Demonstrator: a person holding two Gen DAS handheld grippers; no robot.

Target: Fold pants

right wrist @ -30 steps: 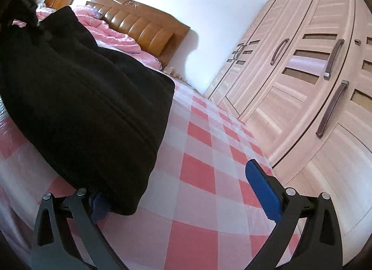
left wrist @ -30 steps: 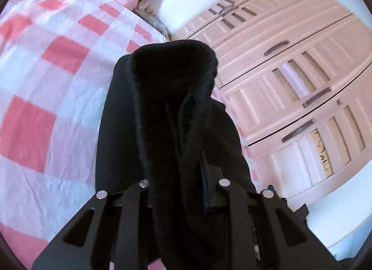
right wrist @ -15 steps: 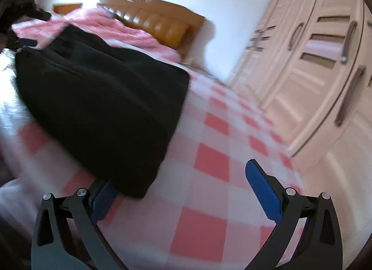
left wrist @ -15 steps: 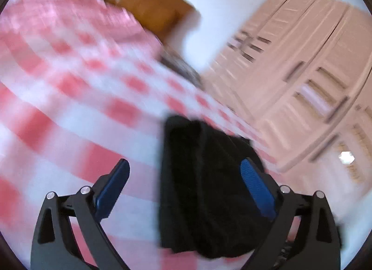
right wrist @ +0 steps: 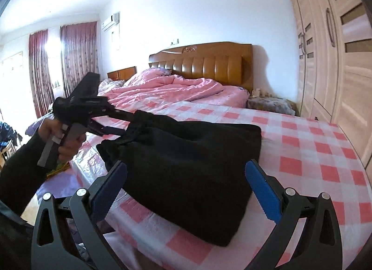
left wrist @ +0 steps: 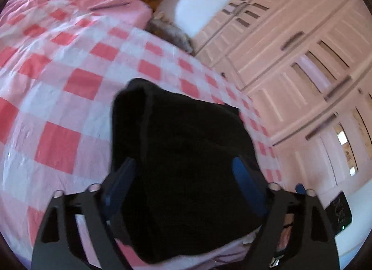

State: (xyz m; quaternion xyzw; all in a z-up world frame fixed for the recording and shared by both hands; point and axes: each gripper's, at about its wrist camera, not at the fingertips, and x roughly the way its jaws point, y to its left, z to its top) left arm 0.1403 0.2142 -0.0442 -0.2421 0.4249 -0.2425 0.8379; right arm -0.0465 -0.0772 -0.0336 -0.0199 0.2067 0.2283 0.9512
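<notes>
The black pants [left wrist: 186, 142] lie folded into a thick bundle on the checked bed sheet [left wrist: 58, 144]. My left gripper [left wrist: 182, 174] straddles the near end of that bundle. Its blue pads [left wrist: 123, 177] stand wide on either side and its jaws are closing, but I see no squeeze on the cloth. In the right wrist view a hand holds the left gripper [right wrist: 126, 126] at the pants' [right wrist: 190, 160] far left corner. My right gripper [right wrist: 186, 188] hangs open just short of the bundle's near side, with nothing pinched.
A crumpled pink quilt [right wrist: 167, 88] and a brown headboard [right wrist: 204, 60] lie beyond the pants. Pale wardrobe doors [right wrist: 337, 72] run along the right. The bed's near edge [right wrist: 139, 230] is just below my right gripper. Curtains [right wrist: 76, 58] hang at far left.
My left gripper let go of the raised fold, opened wide, then came back over the bundle lying on the bed. The right gripper rose and tipped upward, still open.
</notes>
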